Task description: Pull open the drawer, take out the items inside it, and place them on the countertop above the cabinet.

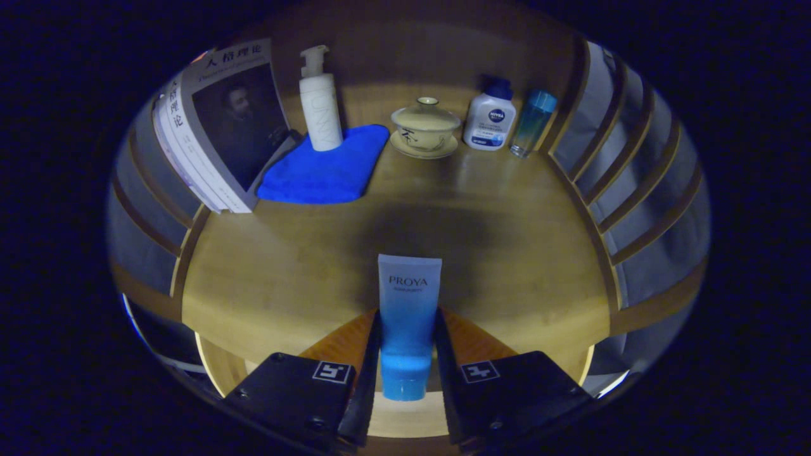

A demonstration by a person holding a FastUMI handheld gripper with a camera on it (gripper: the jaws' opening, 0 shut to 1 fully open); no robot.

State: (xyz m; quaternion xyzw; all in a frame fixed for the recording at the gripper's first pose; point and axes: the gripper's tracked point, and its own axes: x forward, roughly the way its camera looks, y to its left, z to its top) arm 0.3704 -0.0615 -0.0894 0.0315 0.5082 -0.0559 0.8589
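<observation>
The blue tube [408, 316] stood between the fingers of the gripper [406, 373], cap nearest the camera, long axis running forward, above the countertop [526, 253]. Both fingers pressed its sides, holding it firmly. Beyond lay a blue cloth [326, 168] bearing a pump bottle [320, 107], books [215, 126] beside it, and a lidded cup [425, 126]; its contents were hidden.
</observation>
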